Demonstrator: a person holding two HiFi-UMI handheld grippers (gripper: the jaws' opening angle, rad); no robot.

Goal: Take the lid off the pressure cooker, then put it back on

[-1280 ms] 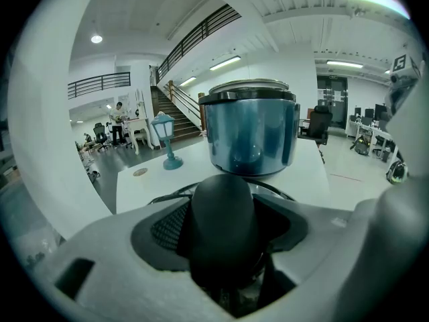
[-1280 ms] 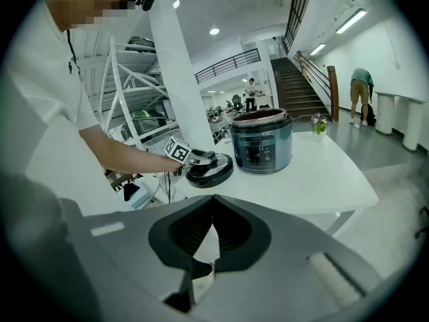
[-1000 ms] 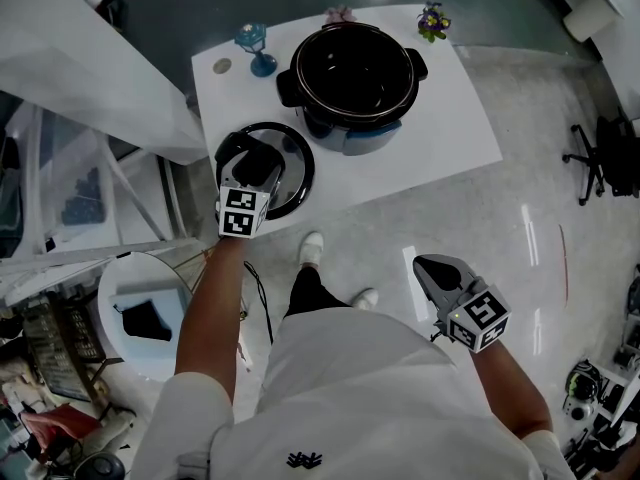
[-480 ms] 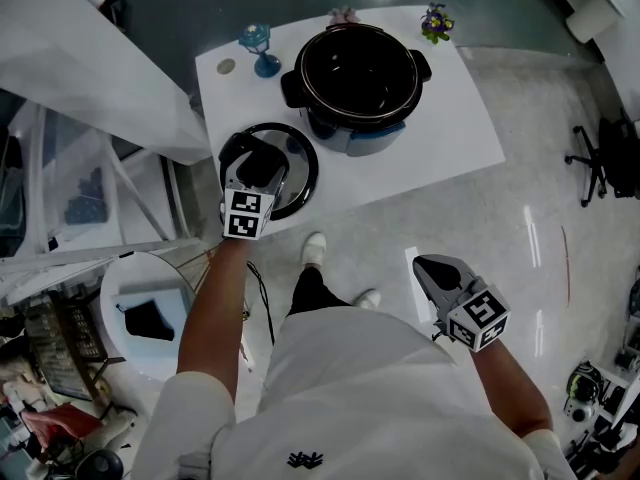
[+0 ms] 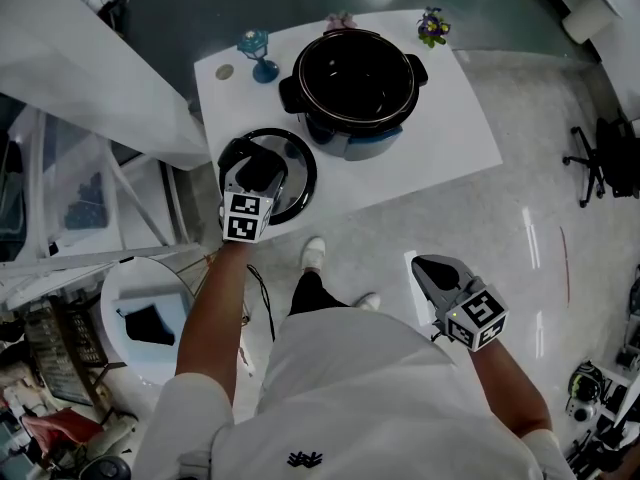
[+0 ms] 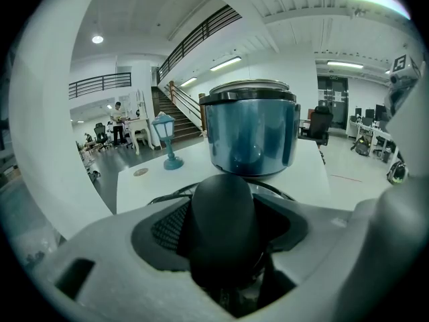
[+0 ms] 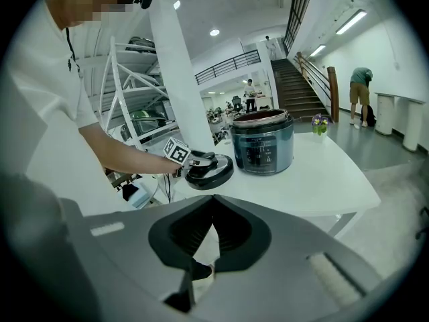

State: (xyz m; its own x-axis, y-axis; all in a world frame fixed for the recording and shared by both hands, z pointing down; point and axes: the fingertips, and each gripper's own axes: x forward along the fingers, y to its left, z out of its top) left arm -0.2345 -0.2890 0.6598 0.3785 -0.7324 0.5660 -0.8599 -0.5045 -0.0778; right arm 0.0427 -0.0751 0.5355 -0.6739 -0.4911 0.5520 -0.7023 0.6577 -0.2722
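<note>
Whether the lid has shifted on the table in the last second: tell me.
No. The lid sits at the same gap from the pressure cooker, with the left gripper clamped on its handle.

No lettering is legible; panel print on the pressure cooker (image 7: 262,146) blurs.

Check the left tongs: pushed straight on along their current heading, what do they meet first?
The lid handle, which is gripped between the left tongs, so it would just be shoved along. Beyond it, the pressure cooker body sits dead ahead and is probably the next contact. The gap is hard to judge.
</note>
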